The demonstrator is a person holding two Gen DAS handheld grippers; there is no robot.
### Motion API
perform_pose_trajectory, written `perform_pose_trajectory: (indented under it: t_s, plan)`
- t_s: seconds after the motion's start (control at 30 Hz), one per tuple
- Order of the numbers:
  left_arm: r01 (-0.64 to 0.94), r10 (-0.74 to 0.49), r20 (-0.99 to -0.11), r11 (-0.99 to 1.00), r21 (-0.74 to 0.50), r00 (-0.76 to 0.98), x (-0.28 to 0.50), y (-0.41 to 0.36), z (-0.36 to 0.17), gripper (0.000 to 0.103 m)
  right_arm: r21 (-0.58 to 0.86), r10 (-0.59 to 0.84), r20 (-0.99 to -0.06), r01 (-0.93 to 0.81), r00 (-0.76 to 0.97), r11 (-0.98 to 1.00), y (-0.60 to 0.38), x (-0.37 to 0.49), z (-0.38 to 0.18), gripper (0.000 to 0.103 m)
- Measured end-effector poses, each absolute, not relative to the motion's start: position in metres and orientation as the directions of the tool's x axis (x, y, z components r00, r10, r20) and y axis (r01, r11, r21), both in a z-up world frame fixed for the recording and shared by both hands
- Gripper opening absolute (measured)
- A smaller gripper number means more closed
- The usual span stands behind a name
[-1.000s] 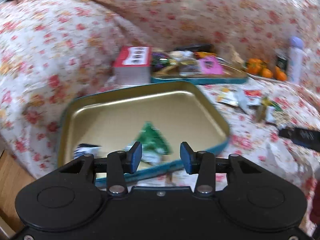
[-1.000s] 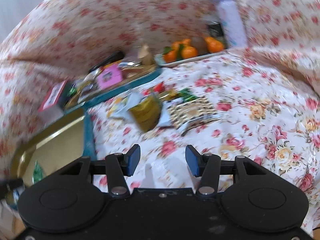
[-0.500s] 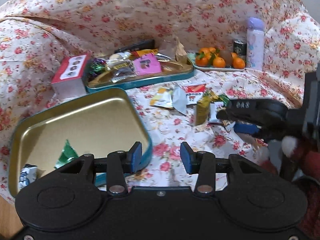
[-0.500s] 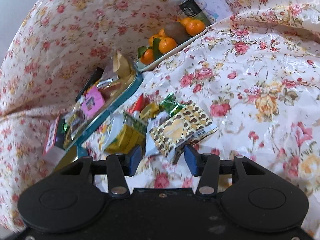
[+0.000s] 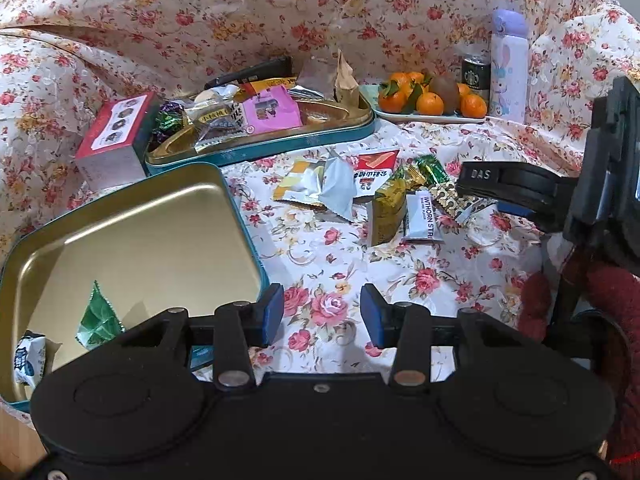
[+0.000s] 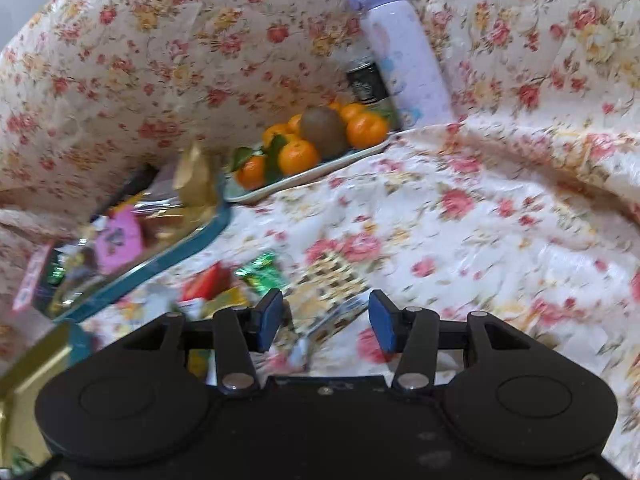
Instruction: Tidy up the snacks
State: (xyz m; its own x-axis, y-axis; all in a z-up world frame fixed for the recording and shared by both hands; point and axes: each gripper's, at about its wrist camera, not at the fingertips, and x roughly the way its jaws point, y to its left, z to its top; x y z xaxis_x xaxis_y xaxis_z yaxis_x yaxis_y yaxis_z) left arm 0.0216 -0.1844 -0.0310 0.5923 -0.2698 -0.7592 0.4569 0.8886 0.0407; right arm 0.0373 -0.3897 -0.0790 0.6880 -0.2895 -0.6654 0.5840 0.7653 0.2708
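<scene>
1. The left gripper [image 5: 322,312] hangs over the floral cloth [image 5: 400,280] just right of the near gold tin [image 5: 244,216], its jaws standing apart with nothing between them.
2. That tin holds a green packet [image 5: 98,318] and a white packet [image 5: 28,358].
3. Loose snacks [image 5: 384,200] lie in a heap beyond the tin, to its right.
4. The right gripper [image 6: 323,314] hovers at the heap's far side over a patterned packet [image 6: 332,276], jaws parted and gripping nothing.

White packet [image 5: 423,219] reads "WTHORN STRI"; right gripper [image 5: 505,182] arm reads "DAS".
</scene>
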Motion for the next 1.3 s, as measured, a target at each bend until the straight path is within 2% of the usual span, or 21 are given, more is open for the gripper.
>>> perform_pose_trajectory:
  t_s: [0.27, 0.4, 0.5, 0.67, 0.83, 1.0, 1.07, 1.23, 1.3]
  plan:
    - [0.461, -0.287, -0.756, 0.887, 0.023, 0.589, 0.032, -0.195, -0.027, 0.051, 0.2, -0.358, -0.637, 0.595, 0.683, 0.779, -0.396, 0.033, -0.083, 0.051]
    - [0.453, -0.288, -0.745, 0.891, 0.022, 0.602, 0.038, -0.198, -0.023, 0.051, 0.262, -0.306, -0.634, 0.569, 0.71, 0.779, -0.398, 0.034, -0.082, 0.052]
    - [0.444, -0.29, -0.745, 0.896, 0.009, 0.601, 0.04, -0.197, -0.022, 0.051, 0.342, -0.234, -0.674, 0.576, 0.701, 0.742, -0.4, 0.036, -0.08, 0.052]
    - [0.446, -0.289, -0.752, 0.895, 0.008, 0.592, 0.04, -0.194, -0.024, 0.051, 0.425, -0.148, -0.691, 0.563, 0.707, 0.709, -0.397, 0.04, -0.078, 0.054]
    - [0.458, -0.3, -0.744, 0.889, 0.009, 0.597, 0.038, -0.195, -0.021, 0.051, 0.407, -0.178, -0.692, 0.582, 0.699, 0.704, -0.397, 0.054, -0.081, 0.053]
    - [0.478, -0.316, -0.729, 0.878, 0.017, 0.607, 0.038, -0.2, -0.016, 0.051, 0.231, -0.287, -0.69, 0.579, 0.664, 0.782, -0.388, 0.064, -0.083, 0.042]
    - [0.487, -0.322, -0.723, 0.873, 0.024, 0.612, 0.04, -0.204, -0.015, 0.051, 0.162, -0.327, -0.678, 0.567, 0.658, 0.808, -0.384, 0.063, -0.086, 0.026]
    - [0.537, -0.351, -0.709, 0.842, 0.046, 0.611, 0.047, -0.219, -0.016, 0.051, 0.08, -0.347, -0.615, 0.494, 0.708, 0.866, -0.378, 0.049, -0.095, 0.022]
    - [0.552, -0.366, -0.714, 0.833, 0.035, 0.597, 0.052, -0.223, -0.018, 0.051, 0.112, -0.325, -0.597, 0.477, 0.733, 0.872, -0.382, 0.043, -0.098, 0.023]
